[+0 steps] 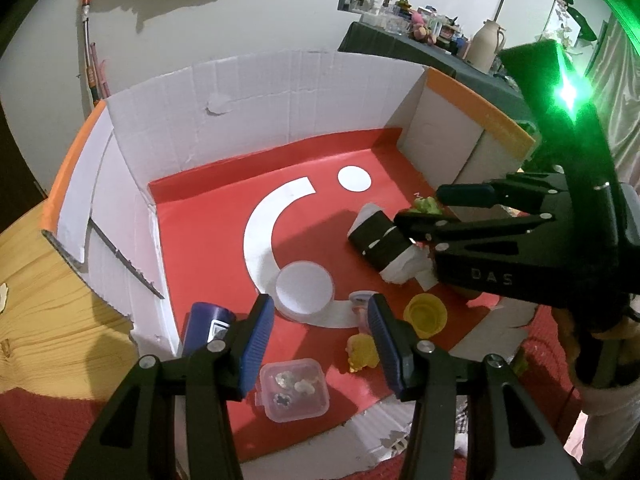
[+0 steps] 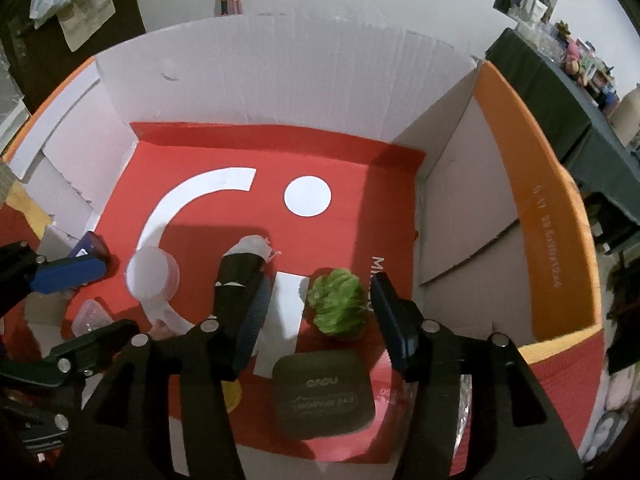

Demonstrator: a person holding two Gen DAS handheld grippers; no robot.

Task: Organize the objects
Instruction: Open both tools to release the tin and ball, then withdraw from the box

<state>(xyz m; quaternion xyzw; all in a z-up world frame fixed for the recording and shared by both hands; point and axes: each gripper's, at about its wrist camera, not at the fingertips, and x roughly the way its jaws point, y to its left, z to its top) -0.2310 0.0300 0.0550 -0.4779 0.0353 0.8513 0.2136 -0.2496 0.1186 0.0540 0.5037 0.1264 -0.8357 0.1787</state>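
Note:
A cardboard box [image 1: 256, 92] with a red floor holds the objects. My right gripper [image 2: 320, 284] is open. A green leafy toy [image 2: 338, 306] lies on the floor between its fingers, and the pads stand clear of it. A flat black square case [image 2: 324, 394] lies just in front of the toy. To its left lies a white roll with a black band [image 2: 240, 264]. My left gripper [image 1: 320, 320] hangs open and empty over a white round tub [image 1: 304, 288] and a small clear lidded container [image 1: 294, 390]. The right gripper [image 1: 420, 208] reaches in from the right over the roll [image 1: 380, 240].
Near the left gripper are a blue cylinder [image 1: 208, 324], a yellow cup [image 1: 426, 314], a yellow toy [image 1: 362, 354] and a pink item [image 1: 360, 304]. The box walls stand high at the back and sides. A wooden surface [image 1: 48, 320] lies left of the box, and a cluttered dark table [image 1: 420, 44] stands behind.

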